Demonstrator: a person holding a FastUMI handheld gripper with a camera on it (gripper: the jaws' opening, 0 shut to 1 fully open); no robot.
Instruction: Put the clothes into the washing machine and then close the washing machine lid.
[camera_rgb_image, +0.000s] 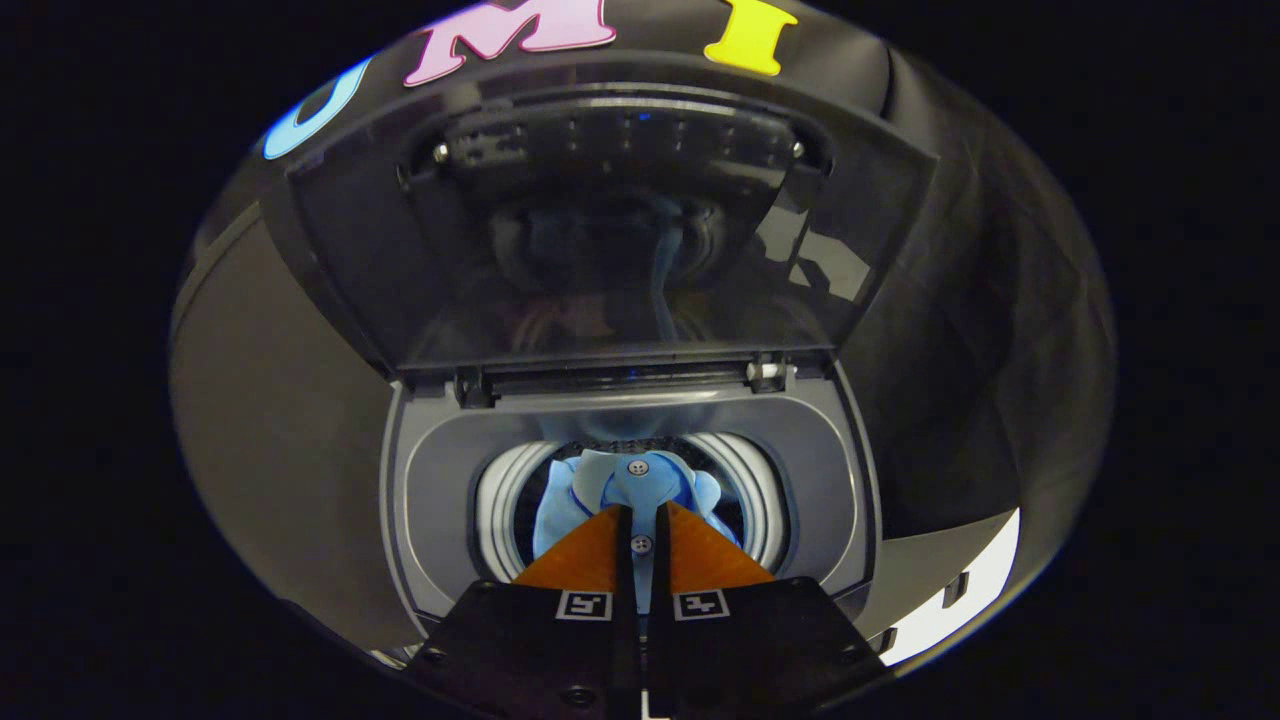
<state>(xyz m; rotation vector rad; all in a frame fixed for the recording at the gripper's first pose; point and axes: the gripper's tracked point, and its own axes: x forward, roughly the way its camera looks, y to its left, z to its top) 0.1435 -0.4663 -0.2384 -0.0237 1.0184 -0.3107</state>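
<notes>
Blue shirt pinched between nearly closed hand-held gripper fingers, over washing machine drum

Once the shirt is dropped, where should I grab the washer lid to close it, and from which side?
Gripper is shut on the blue shirt over the drum. The lid stands upright, hinged at the back; take its free top edge from the front, probably pulling forward and down.

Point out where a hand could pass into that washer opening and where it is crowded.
Crowded: the gripper is shut on the blue shirt, which fills the middle of the drum mouth. Free: the drum's white inner wall to each side of the shirt, and the grey rim around the opening. The raised lid stands beyond, leaving the opening uncovered.
</notes>
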